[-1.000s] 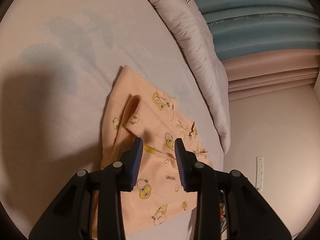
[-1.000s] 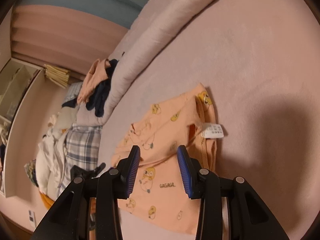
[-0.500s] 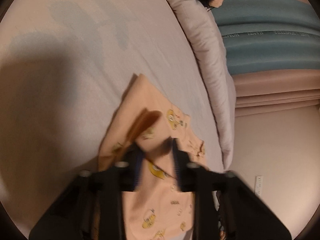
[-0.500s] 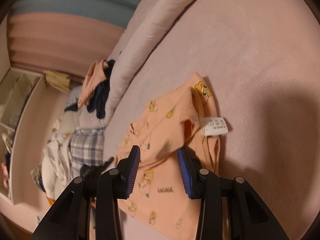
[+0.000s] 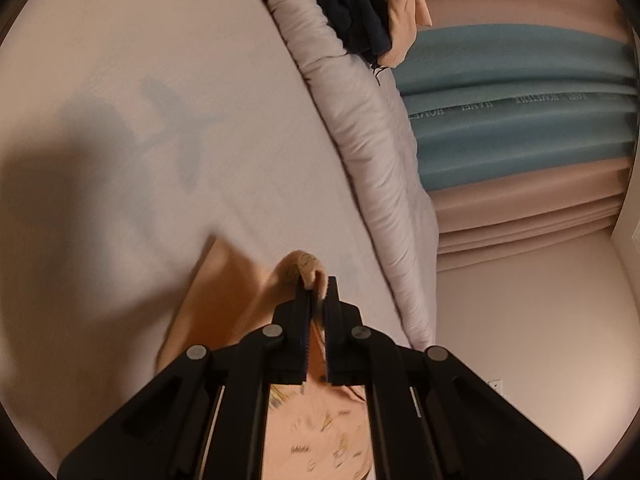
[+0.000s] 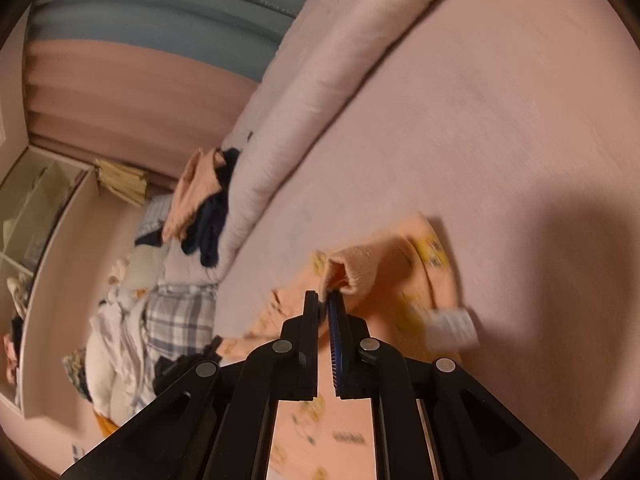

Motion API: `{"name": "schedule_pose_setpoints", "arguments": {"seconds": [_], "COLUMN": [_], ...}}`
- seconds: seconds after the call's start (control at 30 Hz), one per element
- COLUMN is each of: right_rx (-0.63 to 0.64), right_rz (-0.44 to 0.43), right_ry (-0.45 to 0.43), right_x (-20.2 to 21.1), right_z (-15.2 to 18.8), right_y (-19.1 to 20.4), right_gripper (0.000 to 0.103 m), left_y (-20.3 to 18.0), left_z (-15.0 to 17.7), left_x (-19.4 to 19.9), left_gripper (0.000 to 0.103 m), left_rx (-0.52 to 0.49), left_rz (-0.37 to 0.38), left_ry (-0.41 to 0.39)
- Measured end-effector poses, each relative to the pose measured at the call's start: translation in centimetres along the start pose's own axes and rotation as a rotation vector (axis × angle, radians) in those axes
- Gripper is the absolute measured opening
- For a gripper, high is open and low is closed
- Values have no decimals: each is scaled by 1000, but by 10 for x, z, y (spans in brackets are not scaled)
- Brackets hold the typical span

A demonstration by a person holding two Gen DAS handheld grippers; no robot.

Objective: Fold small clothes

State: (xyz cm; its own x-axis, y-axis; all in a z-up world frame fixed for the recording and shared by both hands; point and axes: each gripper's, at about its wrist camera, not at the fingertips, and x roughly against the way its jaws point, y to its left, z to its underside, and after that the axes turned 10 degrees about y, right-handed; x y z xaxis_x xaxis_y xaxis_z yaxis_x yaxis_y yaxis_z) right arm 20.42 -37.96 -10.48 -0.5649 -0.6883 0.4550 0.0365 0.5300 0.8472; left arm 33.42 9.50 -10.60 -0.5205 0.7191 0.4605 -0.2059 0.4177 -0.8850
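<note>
A small peach garment with yellow cartoon prints lies on the pale bed sheet. In the left wrist view the garment (image 5: 224, 296) spreads under and ahead of my left gripper (image 5: 318, 286), which is shut on a lifted fold of its edge. In the right wrist view the garment (image 6: 400, 276) lies ahead, with a white care label (image 6: 450, 326) at its right side. My right gripper (image 6: 324, 298) is shut on another raised fold of the garment. Both views are blurred by motion.
A rolled pale duvet (image 5: 360, 128) (image 6: 304, 112) runs along the bed's far side. A pile of dark and peach clothes (image 5: 368, 4) (image 6: 204, 204) sits at its end. More laundry, including a plaid piece (image 6: 176, 320), lies beside the bed. Pink and blue curtains (image 5: 520, 120) hang beyond.
Both grippers were open over the garment. They have moved forward, closed on folds of its edge and lifted them off the sheet.
</note>
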Motion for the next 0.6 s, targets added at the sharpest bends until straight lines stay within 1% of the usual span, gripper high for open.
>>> {"name": "schedule_pose_setpoints", "arguments": {"seconds": [0.03, 0.07, 0.17, 0.23, 0.27, 0.3, 0.33, 0.37, 0.4, 0.43, 0.47, 0.5, 0.53, 0.6], "right_rx": [-17, -81, -124, -173, -207, -243, -251, -241, -181, -134, -64, 39, 95, 265], "right_rz": [-4, 2, 39, 56, 64, 64, 68, 71, 94, 117, 158, 211, 234, 299], "right_ry": [-10, -20, -47, -58, -57, -54, -59, -73, -89, -97, -102, -88, -74, -27], "right_x": [-2, -9, -19, -26, -29, -30, -29, -25, -18, -15, -11, -8, -8, -12], "right_z": [-6, -17, -32, -39, -42, -44, -44, -44, -41, -40, -37, -31, -28, -13], "right_y": [0, -4, -11, -19, -25, -32, -33, -31, -23, -16, -5, 10, 17, 41], "right_gripper": [9, 9, 9, 9, 13, 31, 39, 40, 40, 40, 40, 40, 40, 40], "left_y": [-2, -5, -7, -5, 1, 8, 14, 17, 16, 12, 8, 4, -1, -12], "left_z": [-4, -8, -14, -19, -21, -23, -24, -24, -23, -22, -20, -18, -13, 0], "left_x": [-4, -8, -16, -22, -26, -27, -27, -24, -18, -11, -4, 0, 6, 11], "left_gripper": [4, 4, 5, 5, 8, 18, 22, 24, 24, 24, 24, 24, 24, 24], "left_rx": [5, 3, -6, 6, 38, 65, 90, 92, 61, 11, -39, -81, -130, -233], "left_rz": [-21, -40, -91, -167, -195, -187, -185, -196, -206, -238, -276, -293, -301, -326], "left_ry": [0, -3, 4, -11, -7, 11, 23, 21, 15, 6, 3, 5, 5, 31]}}
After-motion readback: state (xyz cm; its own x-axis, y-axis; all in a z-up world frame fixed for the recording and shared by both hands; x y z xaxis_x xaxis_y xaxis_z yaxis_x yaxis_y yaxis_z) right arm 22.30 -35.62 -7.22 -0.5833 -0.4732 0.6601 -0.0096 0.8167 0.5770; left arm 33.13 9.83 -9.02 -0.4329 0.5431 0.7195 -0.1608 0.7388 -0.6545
